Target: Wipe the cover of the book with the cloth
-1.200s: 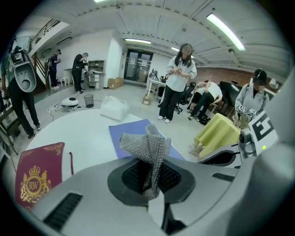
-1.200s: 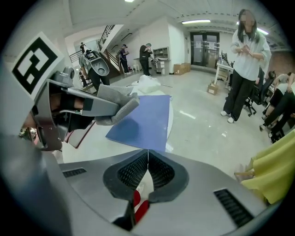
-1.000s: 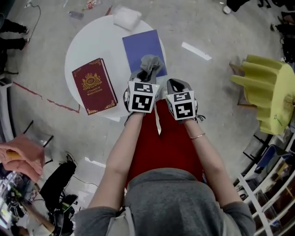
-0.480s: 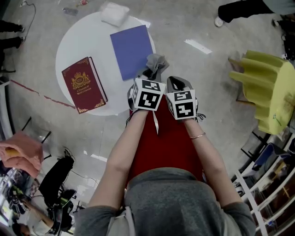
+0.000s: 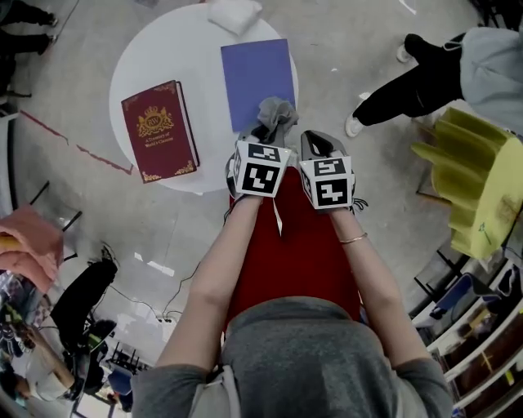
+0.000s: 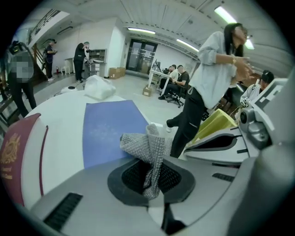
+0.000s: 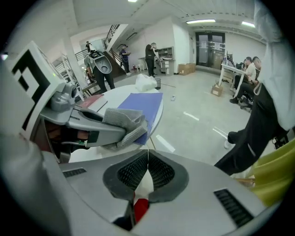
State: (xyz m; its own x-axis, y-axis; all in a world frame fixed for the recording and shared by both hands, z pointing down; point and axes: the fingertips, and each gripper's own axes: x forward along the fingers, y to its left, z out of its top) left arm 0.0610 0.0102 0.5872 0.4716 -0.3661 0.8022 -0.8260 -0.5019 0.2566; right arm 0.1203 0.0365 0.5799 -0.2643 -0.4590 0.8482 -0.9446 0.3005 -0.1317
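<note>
A blue book (image 5: 257, 80) lies flat on the round white table (image 5: 155, 57); its cover also shows in the left gripper view (image 6: 110, 129). My left gripper (image 5: 263, 140) is shut on a grey knitted cloth (image 5: 274, 113), whose bunched end (image 6: 150, 146) sticks out past the jaws at the book's near edge. Beside it my right gripper (image 5: 317, 148) is shut and empty, just off the table's near right rim; its pads (image 7: 159, 171) meet. A dark red book (image 5: 158, 140) with gold print lies left of the blue one.
A white crumpled bag (image 5: 234, 12) sits at the table's far edge. A person in dark trousers (image 5: 413, 77) stands on the floor to the right, near yellow cloth (image 5: 478, 175). A pink cloth (image 5: 29, 253) lies far left.
The table and both books have shifted in the head view as the camera moved. A person has walked in at the upper right. Both grippers hold the same pose, cloth still gripped.
</note>
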